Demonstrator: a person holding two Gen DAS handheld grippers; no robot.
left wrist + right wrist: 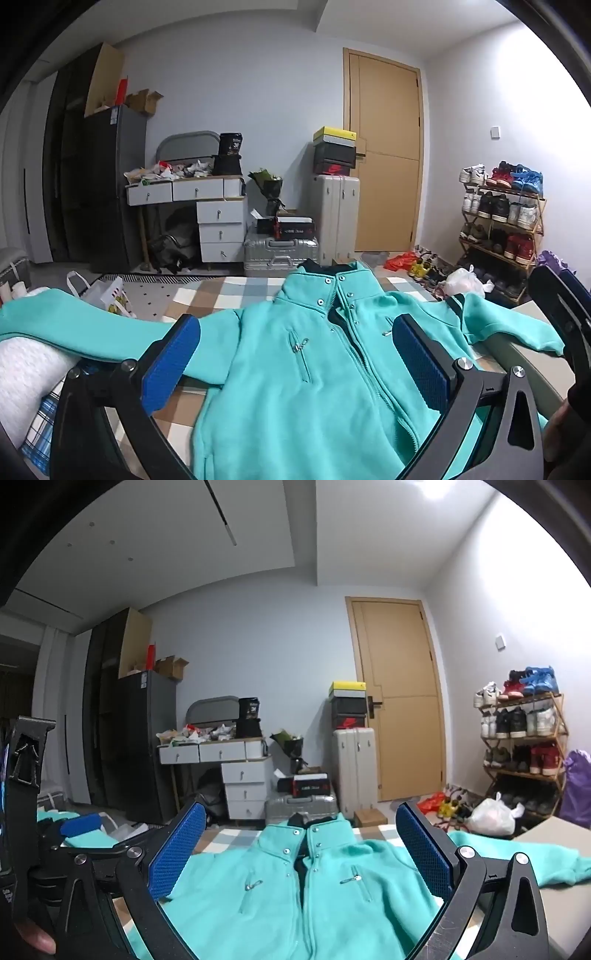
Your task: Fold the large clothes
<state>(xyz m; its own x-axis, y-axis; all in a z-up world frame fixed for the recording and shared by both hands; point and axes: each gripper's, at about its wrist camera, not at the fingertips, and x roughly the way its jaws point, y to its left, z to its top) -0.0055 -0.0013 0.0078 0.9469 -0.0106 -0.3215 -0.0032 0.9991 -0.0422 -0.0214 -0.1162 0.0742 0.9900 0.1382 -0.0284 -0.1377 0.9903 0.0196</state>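
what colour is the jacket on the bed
Teal, with a dark collar lining; the jacket shows best in the left wrist view.

Home bedroom: shoe rack (502, 221), suitcases (338, 218), drawers (219, 221).

Teal jacket spread flat beneath wide-open jaws

The right gripper (301, 845) hangs above the teal jacket (314, 893), blue pads clear of the cloth. The jacket lies front up on a checked cover (236, 836), collar toward the wooden door (399, 701). Left of the door stand suitcases (354, 768); right of it, a shoe rack (524, 746).
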